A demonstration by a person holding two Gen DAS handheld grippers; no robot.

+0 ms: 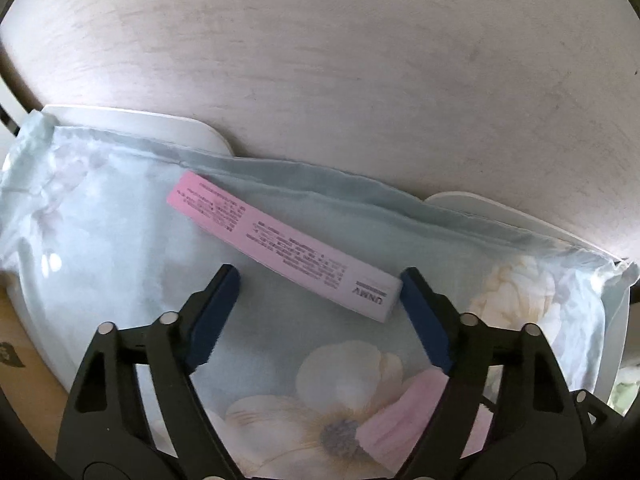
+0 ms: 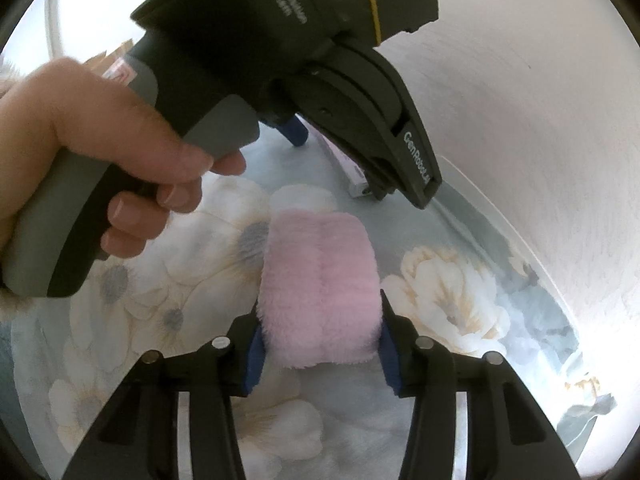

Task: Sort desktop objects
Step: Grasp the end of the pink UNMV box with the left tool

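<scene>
A long pink box with printed text lies diagonally on a light-blue floral cloth. My left gripper hangs over the box's near end with its jaws apart; the right pad sits beside that end and the left pad stands well clear. In the right wrist view a hand holds this left gripper body above the box. My right gripper is shut on a pink fluffy pad, blue pads pressing both its sides. That fluffy pad also shows low in the left wrist view.
The floral cloth covers a white rounded surface whose rim shows at the far side. Beyond it lies a pale wood-grain tabletop. A brown cardboard piece sits at the lower left.
</scene>
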